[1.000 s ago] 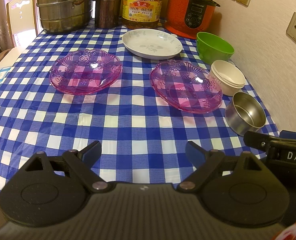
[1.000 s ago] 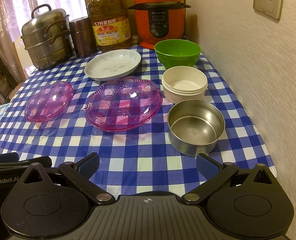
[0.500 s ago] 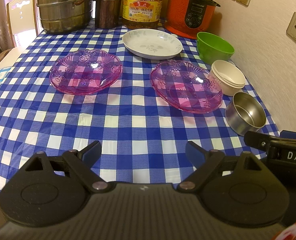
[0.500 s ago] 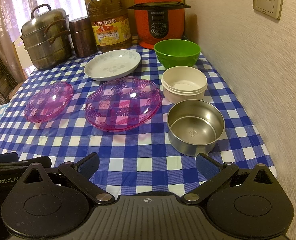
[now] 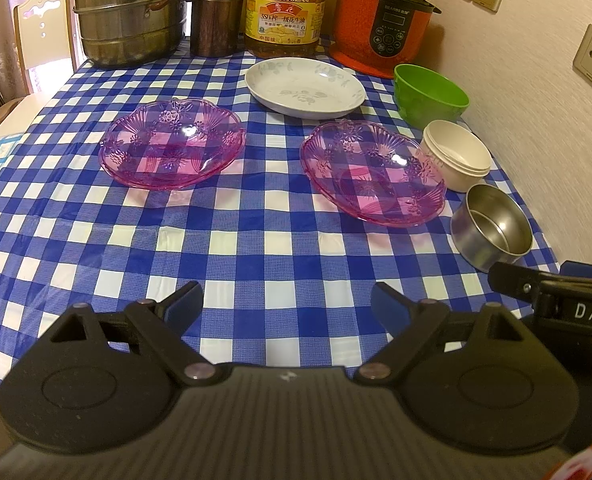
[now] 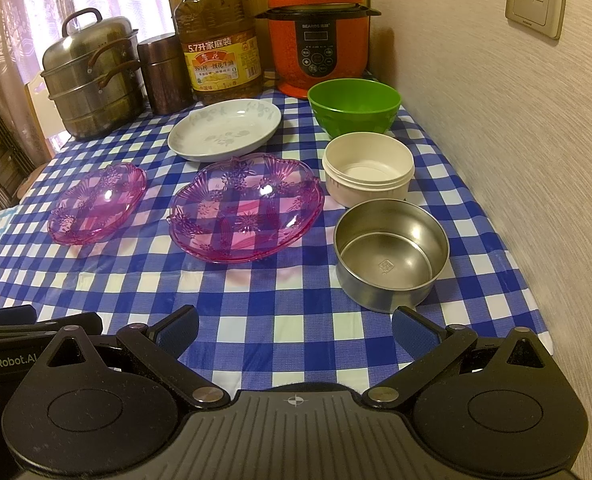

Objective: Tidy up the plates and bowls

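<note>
Left to right we see our left gripper [image 5: 287,302] and right gripper [image 6: 295,326] both spread wide and empty over bare checked tablecloth [image 6: 256,300] at frame bottom, pink plates [image 6: 246,206] mid-frame, steel bowl [image 6: 391,254] near the right table edge.

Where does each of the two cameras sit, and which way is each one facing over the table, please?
Left wrist: on the left gripper, low over the near table edge, facing the two pink plates; its open jaws and the right gripper's side show.
Right wrist: on the right gripper, nearer the wall, facing the steel bowl; its open jaws and the left gripper's edge show.
Shared: both see the white plate, green bowl and orange cooker.
</note>
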`<state>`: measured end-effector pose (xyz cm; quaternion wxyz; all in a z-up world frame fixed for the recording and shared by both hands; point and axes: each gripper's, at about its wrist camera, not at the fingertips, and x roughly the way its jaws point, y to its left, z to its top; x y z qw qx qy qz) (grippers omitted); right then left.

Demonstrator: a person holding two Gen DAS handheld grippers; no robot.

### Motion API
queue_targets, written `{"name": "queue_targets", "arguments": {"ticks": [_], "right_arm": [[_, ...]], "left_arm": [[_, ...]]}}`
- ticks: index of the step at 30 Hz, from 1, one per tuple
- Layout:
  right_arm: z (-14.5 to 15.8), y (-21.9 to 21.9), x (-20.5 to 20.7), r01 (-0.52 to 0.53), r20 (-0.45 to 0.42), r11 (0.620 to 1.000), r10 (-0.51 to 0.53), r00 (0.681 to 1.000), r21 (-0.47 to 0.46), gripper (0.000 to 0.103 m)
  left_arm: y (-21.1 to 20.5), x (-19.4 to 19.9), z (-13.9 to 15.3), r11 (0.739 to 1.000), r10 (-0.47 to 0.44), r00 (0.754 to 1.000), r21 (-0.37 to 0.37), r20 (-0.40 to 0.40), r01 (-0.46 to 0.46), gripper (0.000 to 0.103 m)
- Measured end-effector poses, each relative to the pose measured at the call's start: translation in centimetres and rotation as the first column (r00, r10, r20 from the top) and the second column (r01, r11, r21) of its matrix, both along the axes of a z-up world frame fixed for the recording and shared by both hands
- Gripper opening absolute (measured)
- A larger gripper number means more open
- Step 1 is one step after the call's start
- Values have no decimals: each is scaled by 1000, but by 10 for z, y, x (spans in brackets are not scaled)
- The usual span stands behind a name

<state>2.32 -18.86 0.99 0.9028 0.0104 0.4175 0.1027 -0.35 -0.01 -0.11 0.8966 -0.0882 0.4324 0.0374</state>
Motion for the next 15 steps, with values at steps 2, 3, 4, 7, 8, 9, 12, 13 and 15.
{"name": "queue_targets", "arguments": {"ticks": [2,3,4,7,8,9,12,13,15], "right_arm": [[0,-1,0,0,0,1000,0,1000,0,102],[0,-1,0,0,-1,1000,0,1000,0,102],[0,-1,0,0,-1,1000,0,1000,0,102],[0,-1,0,0,0,1000,0,1000,0,102],[0,-1,0,0,0,1000,0,1000,0,102],[0,-1,0,0,0,1000,0,1000,0,102],[0,-1,0,0,0,1000,0,1000,0,102],[0,-1,0,0,0,1000,0,1000,-1,102],[0,-1,0,0,-1,1000,0,1000,0,102]], "left_arm": [[0,0,0,1000,0,1000,0,0,0,90],[0,0,0,1000,0,1000,0,0,0,90],[0,0,0,1000,0,1000,0,0,0,90],[-1,0,0,1000,0,1000,1,1,0,90],[-1,0,0,1000,0,1000,2,0,0,90],[0,0,0,1000,0,1000,1,0,0,90],[0,0,0,1000,0,1000,0,0,0,90],[-1,0,0,1000,0,1000,1,0,0,90],[-1,0,0,1000,0,1000,2,0,0,90]]}}
